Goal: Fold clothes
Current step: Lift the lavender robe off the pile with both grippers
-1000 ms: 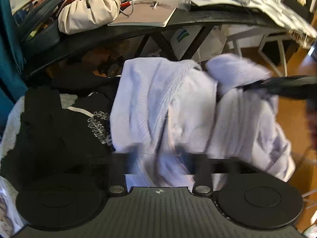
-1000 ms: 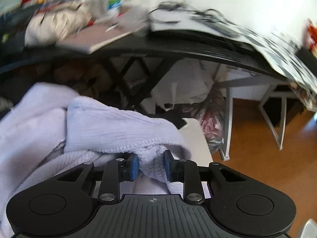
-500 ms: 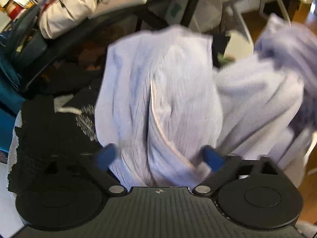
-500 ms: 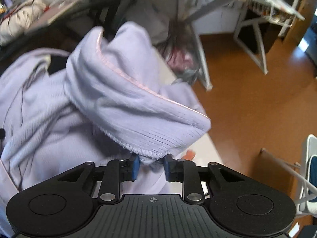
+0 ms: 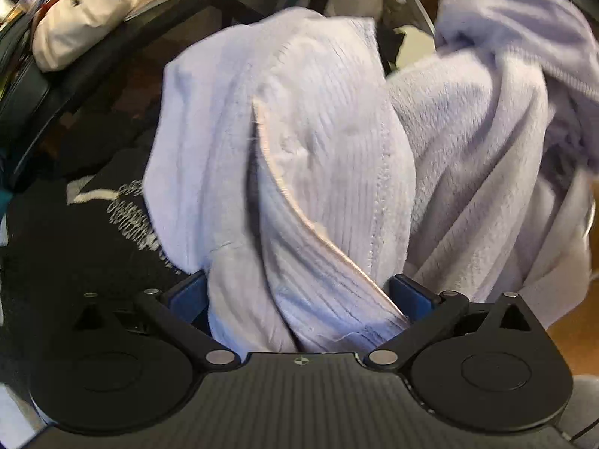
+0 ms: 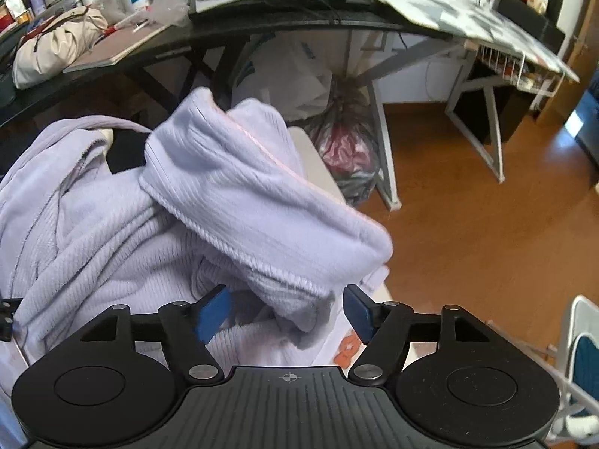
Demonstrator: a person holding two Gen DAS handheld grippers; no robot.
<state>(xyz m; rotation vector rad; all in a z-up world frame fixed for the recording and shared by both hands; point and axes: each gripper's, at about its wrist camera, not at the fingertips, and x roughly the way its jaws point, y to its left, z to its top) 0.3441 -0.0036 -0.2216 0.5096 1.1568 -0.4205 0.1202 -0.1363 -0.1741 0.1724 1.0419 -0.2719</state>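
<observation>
Right, the left gripper stands spread as wide as it goes, having just finished opening, w/ a thick roll of the lilac ribbed garment lying between its blue pads; whether the pads press on the cloth I can't tell, the roll fills the gap edge to edge. The right gripper has just been opening too & now stands about half spread; the garment's folded cuff-like end hangs down between its pads, clear of both, so no hold there.

In the right wrist view the garment is heaped from 9 o'clock to centre on a pale surface, w/ wood floor at 3 o'clock. In the left wrist view a black garment w/ white print lies at 9 o'clock, touching the lilac one. Up at 11 o'clock a beige bag sits on the dark, cluttered counter, well apart from the clothes.
</observation>
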